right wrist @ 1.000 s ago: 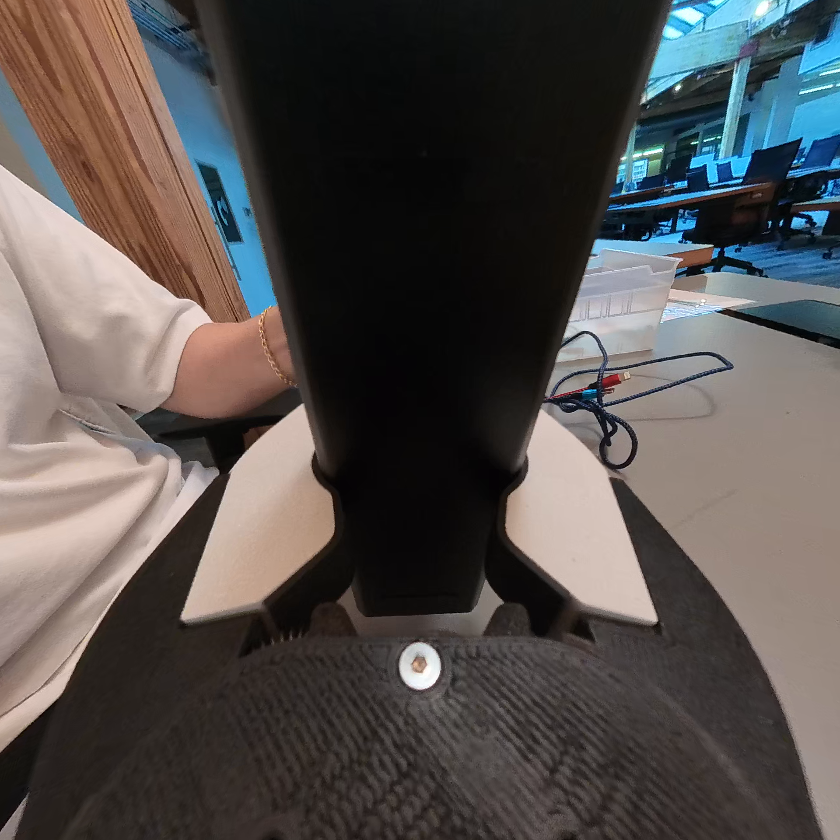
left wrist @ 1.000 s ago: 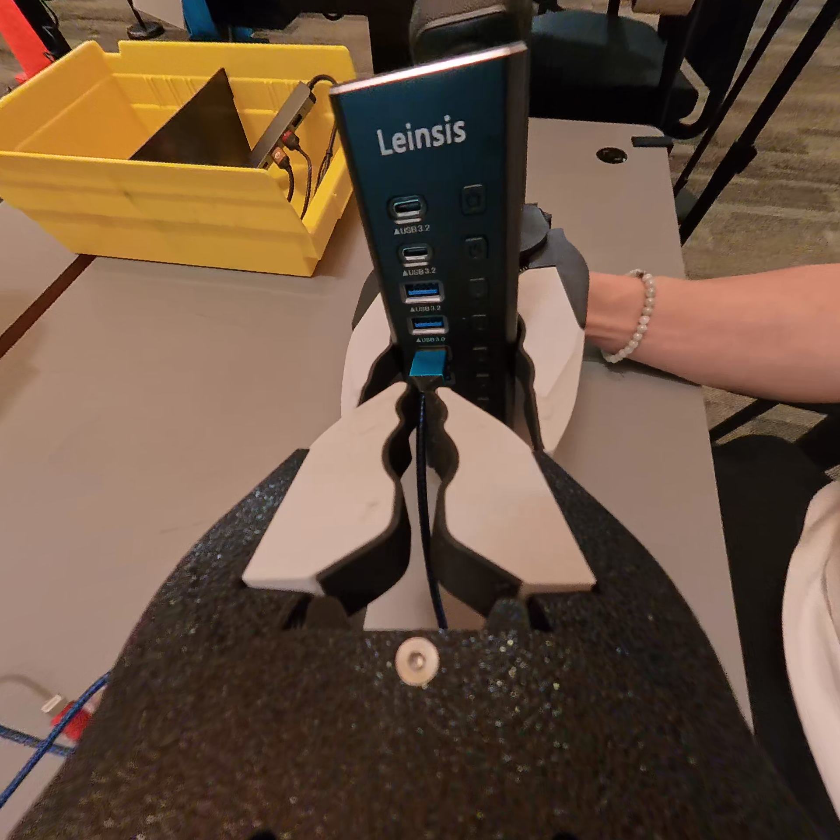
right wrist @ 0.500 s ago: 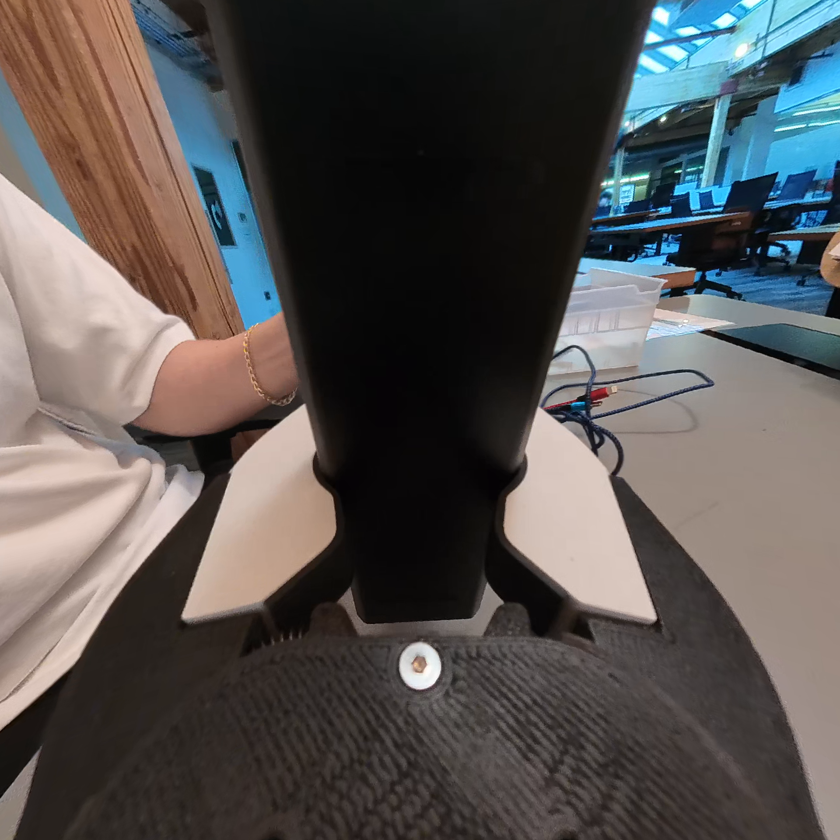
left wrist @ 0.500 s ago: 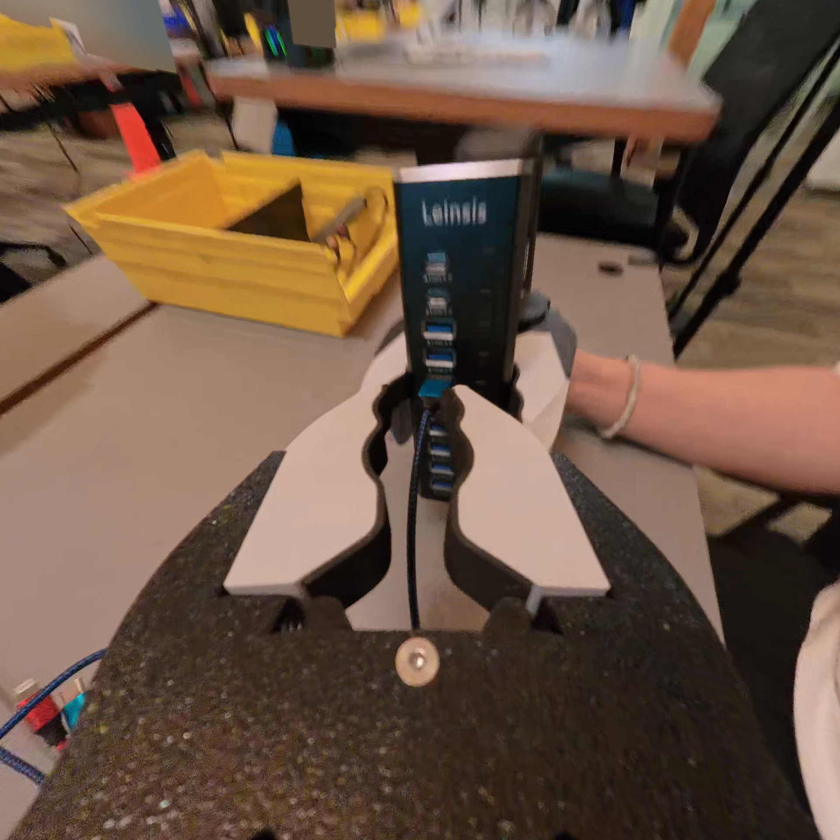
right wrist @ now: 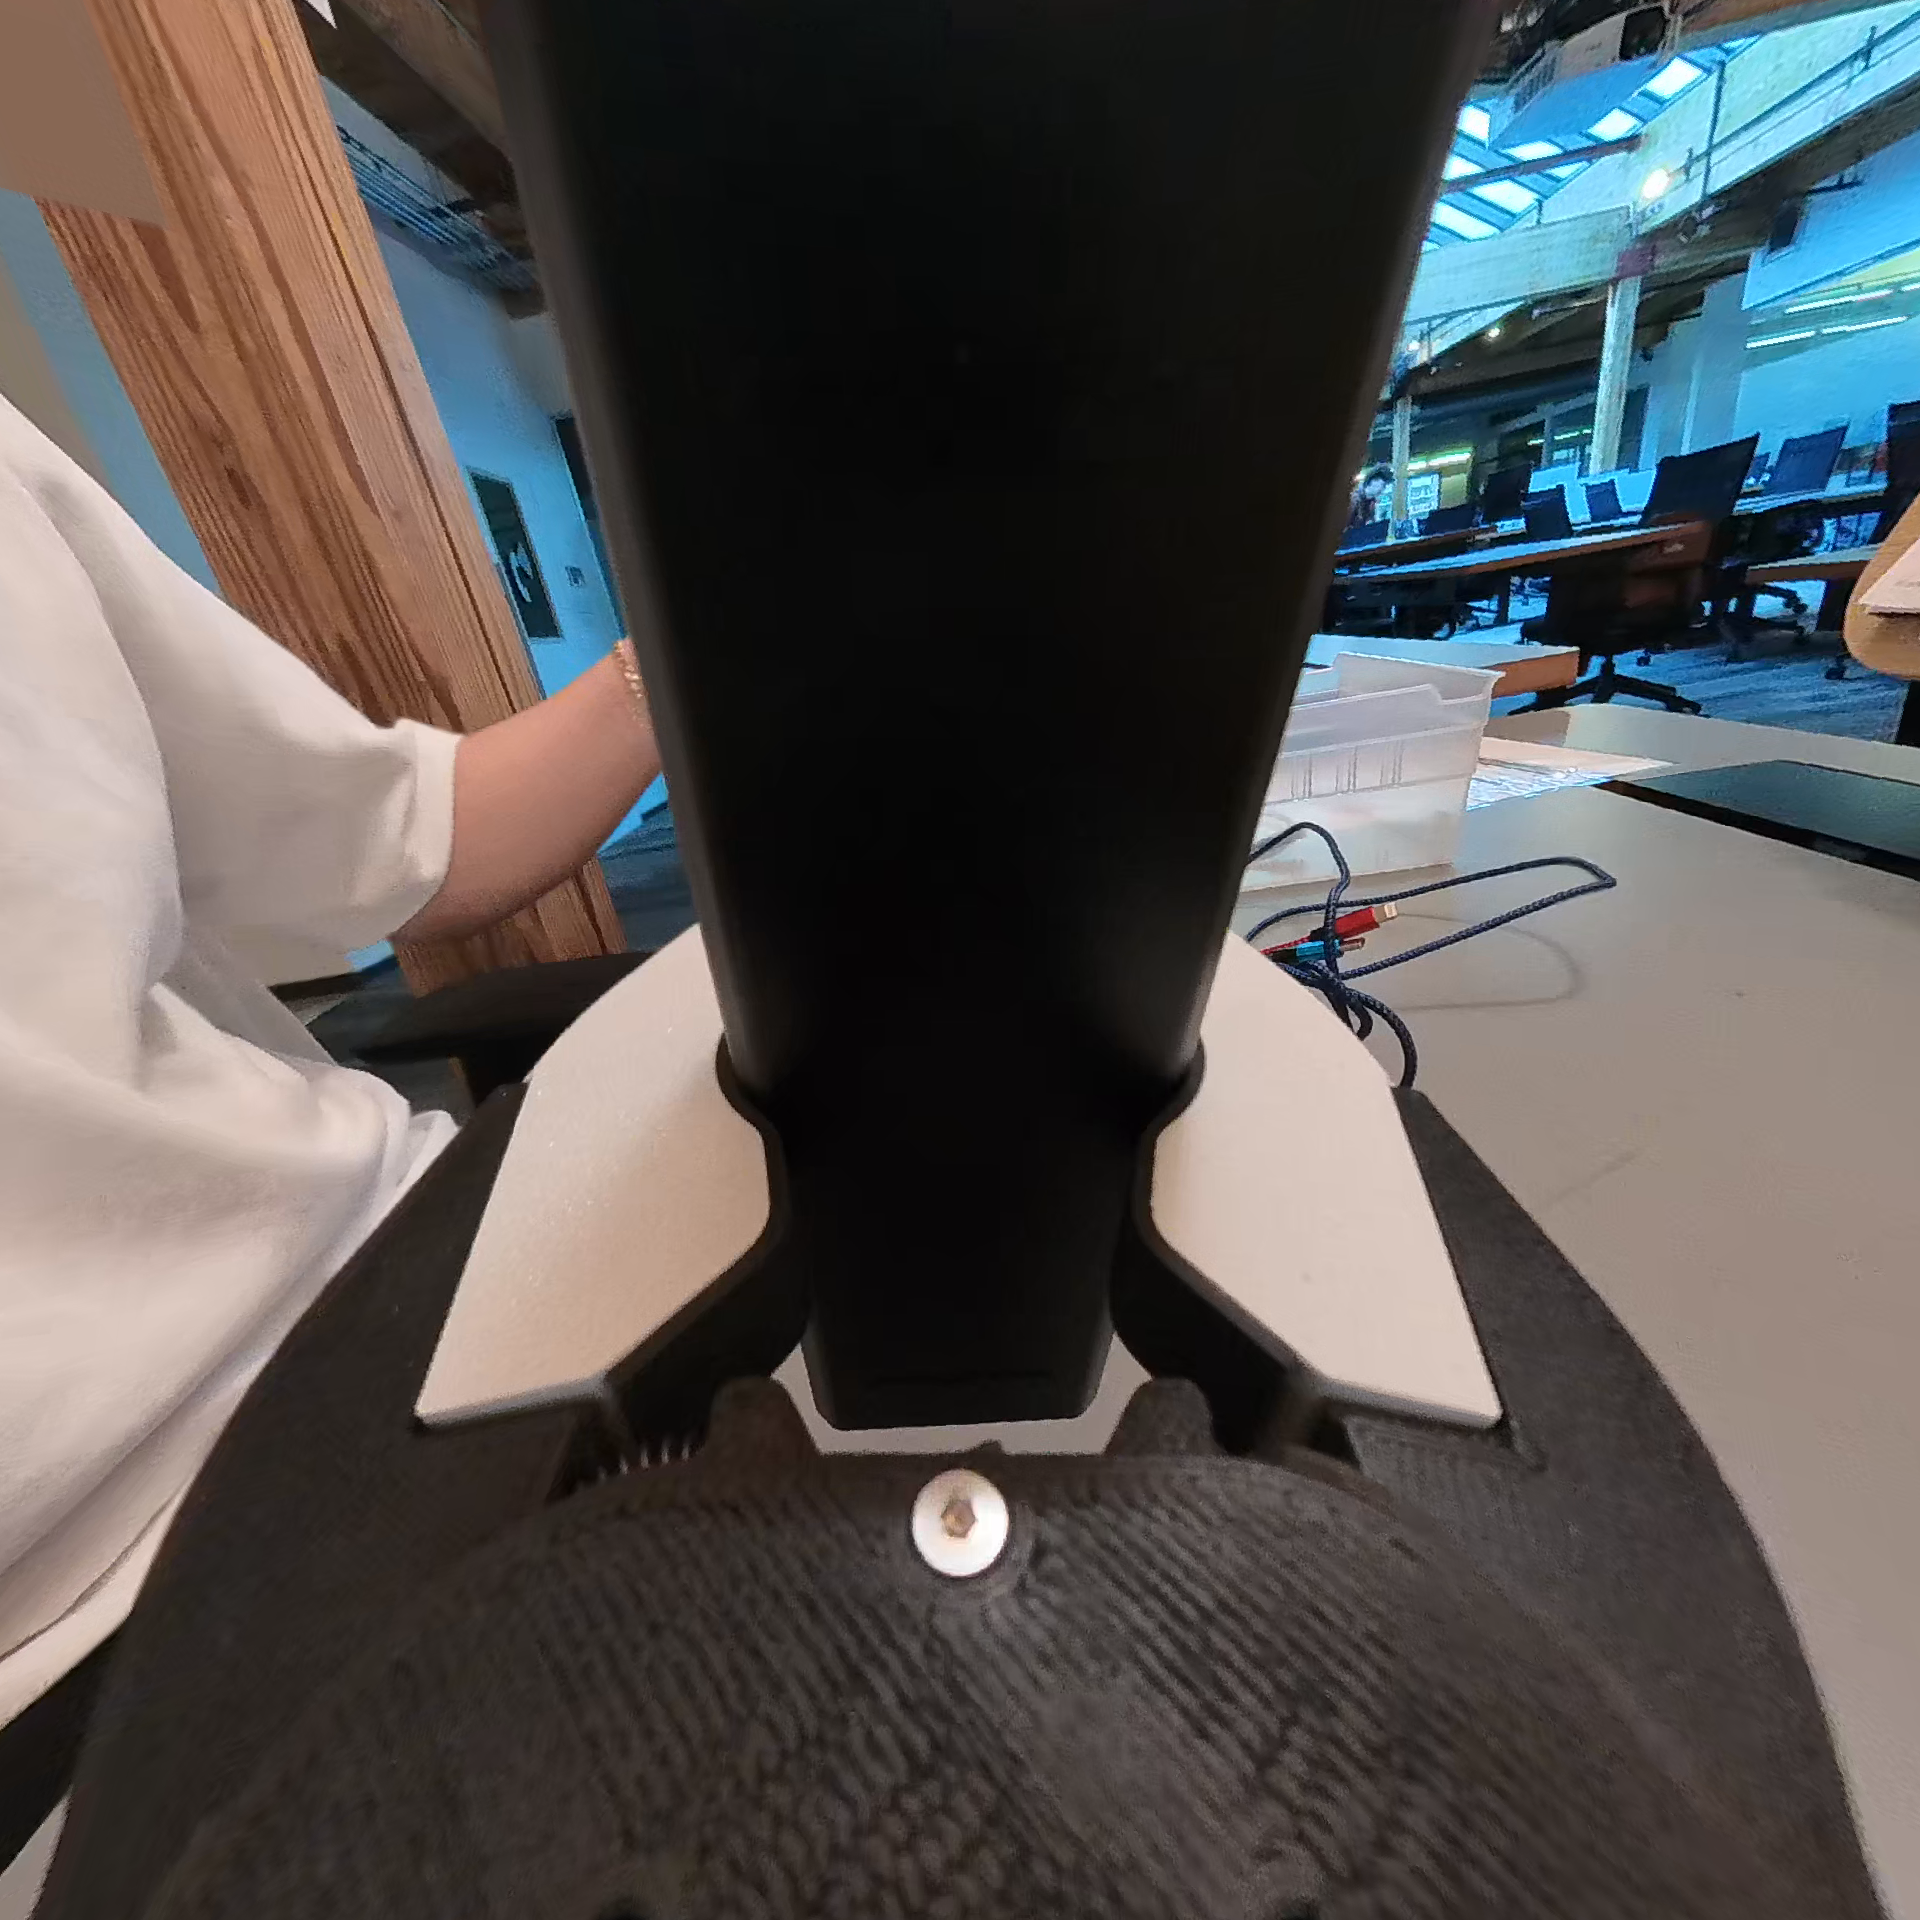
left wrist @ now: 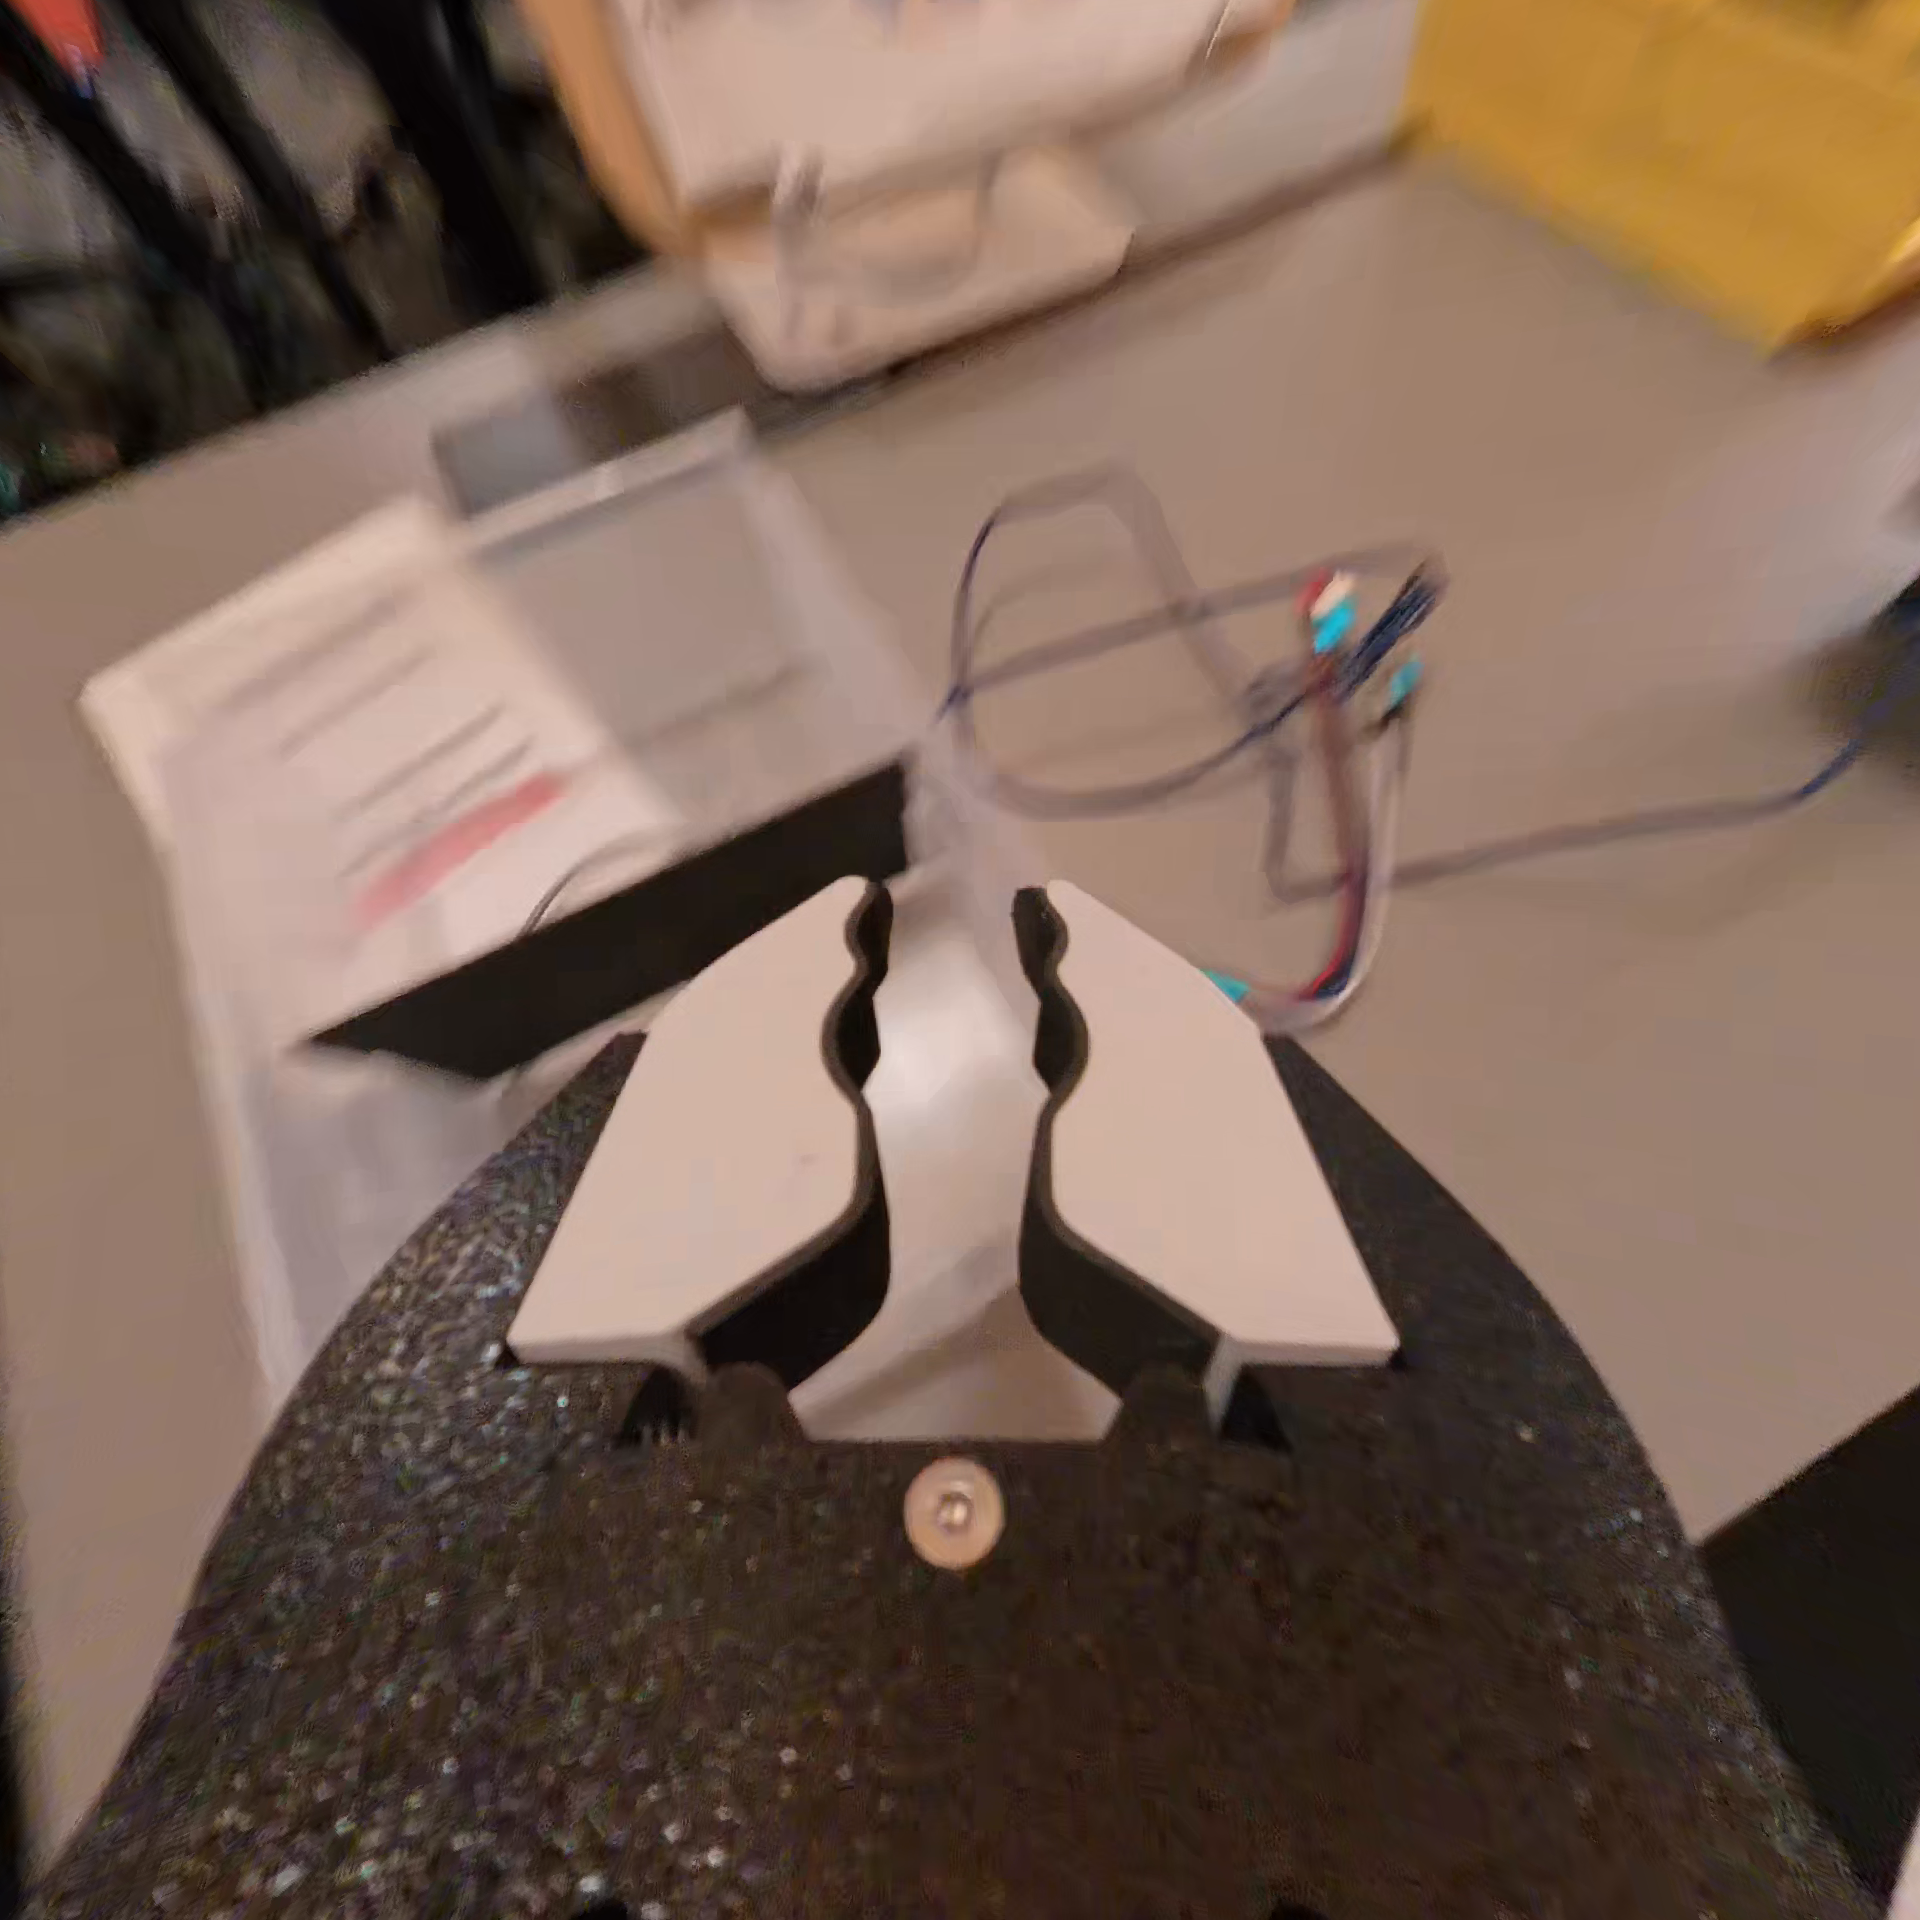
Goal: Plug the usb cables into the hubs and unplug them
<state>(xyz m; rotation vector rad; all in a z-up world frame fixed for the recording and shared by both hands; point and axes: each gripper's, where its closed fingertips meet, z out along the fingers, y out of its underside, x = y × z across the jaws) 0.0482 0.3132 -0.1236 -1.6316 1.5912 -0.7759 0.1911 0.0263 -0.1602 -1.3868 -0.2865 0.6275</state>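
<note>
My right gripper (right wrist: 956, 1039) is shut on the lower end of the tall black USB hub (right wrist: 956, 623), which stands upright and fills the middle of the right wrist view; its port side is hidden from me. My left gripper (left wrist: 953, 899) is open and empty, its jaws a small gap apart, above the grey table (left wrist: 1558, 1039). The left wrist view is blurred by motion. A loose tangle of blue braided USB cables (left wrist: 1330, 675) with red and teal plugs lies ahead and right of the left gripper. The cables also show in the right wrist view (right wrist: 1340, 935).
White papers (left wrist: 343, 727), a flat black sheet (left wrist: 623, 956) and a clear bin (left wrist: 582, 468) lie left of the left gripper; a yellow bin (left wrist: 1662, 156) sits far right. In the right wrist view: a clear bin (right wrist: 1382, 769), the person's arm (right wrist: 520, 790), a wooden post (right wrist: 260, 416). My right fingertips sit around 35 cm from my left ones.
My left gripper has let go of the blue cable plugged into the hub, opened, and swung away fast toward the loose cables. The right gripper still holds the hub.
</note>
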